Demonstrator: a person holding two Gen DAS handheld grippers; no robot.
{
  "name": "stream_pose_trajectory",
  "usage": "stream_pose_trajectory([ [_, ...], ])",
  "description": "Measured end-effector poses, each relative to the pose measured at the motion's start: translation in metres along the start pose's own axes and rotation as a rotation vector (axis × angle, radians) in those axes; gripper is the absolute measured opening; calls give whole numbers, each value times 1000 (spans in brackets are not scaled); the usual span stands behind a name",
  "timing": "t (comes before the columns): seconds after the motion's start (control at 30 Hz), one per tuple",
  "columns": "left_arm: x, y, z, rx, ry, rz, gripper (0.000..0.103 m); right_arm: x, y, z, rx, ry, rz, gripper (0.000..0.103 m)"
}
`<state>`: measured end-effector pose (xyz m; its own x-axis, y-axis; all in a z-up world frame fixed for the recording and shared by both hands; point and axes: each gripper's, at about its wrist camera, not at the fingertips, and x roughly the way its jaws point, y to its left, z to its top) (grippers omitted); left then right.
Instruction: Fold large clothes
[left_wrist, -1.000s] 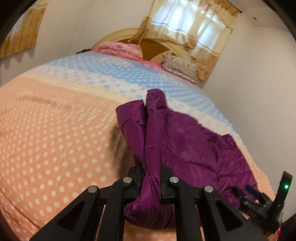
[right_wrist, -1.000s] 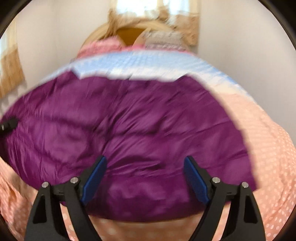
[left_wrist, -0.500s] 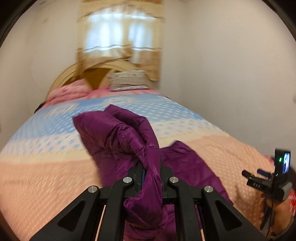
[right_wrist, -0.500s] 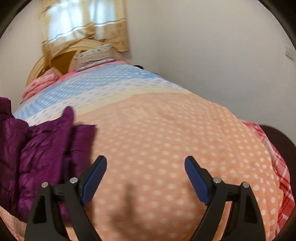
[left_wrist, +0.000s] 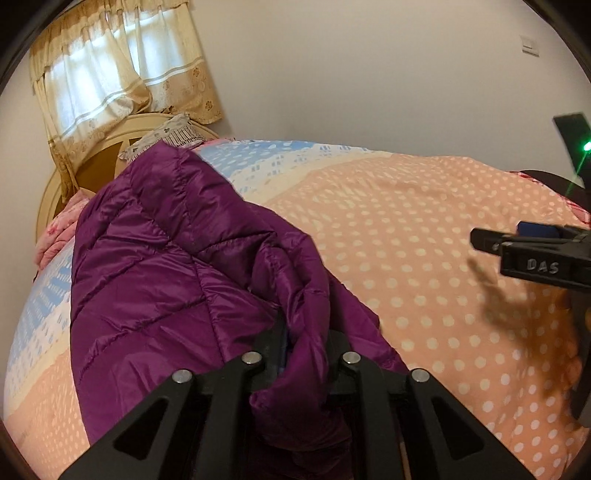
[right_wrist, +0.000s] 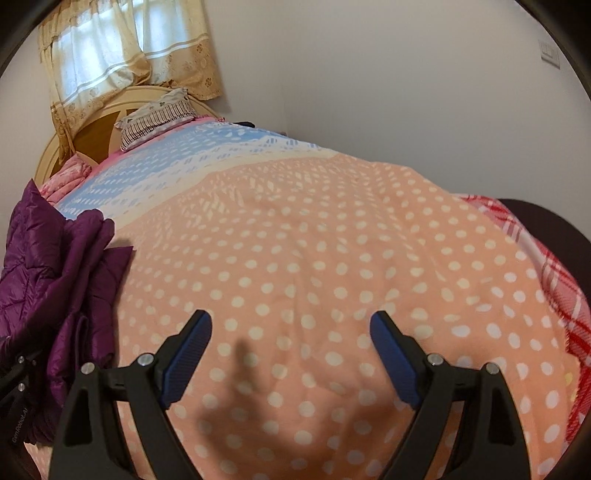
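One fold of the purple jacket (left_wrist: 177, 266) sits pinched in the left tongs (left_wrist: 304, 354), whose jaws have just been easing apart; the rest drapes on the bed (left_wrist: 424, 229). Lay it flat before letting go. The right tongs (right_wrist: 291, 354) gape wide, empty.

The bed (right_wrist: 332, 258) wears a dotted cover, peach nearest, blue toward the headboard (right_wrist: 66, 147). A purple quilted jacket (left_wrist: 166, 277) lies bunched on it at nine o'clock. A striped pillow (right_wrist: 155, 114) and pink bedding (right_wrist: 70, 177) sit at eleven o'clock.
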<state>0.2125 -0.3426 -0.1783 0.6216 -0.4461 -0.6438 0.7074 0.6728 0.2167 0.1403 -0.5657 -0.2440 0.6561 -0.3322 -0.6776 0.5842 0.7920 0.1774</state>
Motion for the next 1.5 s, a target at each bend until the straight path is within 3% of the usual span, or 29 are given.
stream_pose_trajectory([
  [0.1,-23,-6,4,26,-13,16,28,-2,4,1,-16,-11,3,90],
  [0.17,-37,-11,11,36,-39,22,53,-2,8,2,-29,-9,-1,90],
  [0.23,-52,-10,18,24,-65,28,67,-3,13,2,-45,-3,-1,90],
  [0.27,-55,-9,21,18,-67,36,69,-5,15,3,-54,-4,-3,90],
  [0.43,-77,12,25,-14,-50,78,69,-12,31,12,-95,-18,-8,90],
  [0.67,-116,62,24,-84,-93,129,73,-11,65,20,-166,-13,8,89],
  [0.8,-126,108,19,-149,-121,259,79,-10,83,20,-191,-12,11,88],
  [0.93,-101,149,8,-204,-73,393,82,-10,106,27,-211,-13,24,83],
  [1.13,-13,194,-9,-298,101,478,83,-18,149,51,-251,-45,51,79],
  [1.27,14,199,-10,-362,88,439,83,-26,187,72,-274,-57,100,73],
  [1.37,23,183,-9,-386,46,345,83,-32,219,86,-292,-72,125,69],
  [1.5,32,140,-10,-318,-14,209,83,-16,255,95,-311,-71,150,63],
])
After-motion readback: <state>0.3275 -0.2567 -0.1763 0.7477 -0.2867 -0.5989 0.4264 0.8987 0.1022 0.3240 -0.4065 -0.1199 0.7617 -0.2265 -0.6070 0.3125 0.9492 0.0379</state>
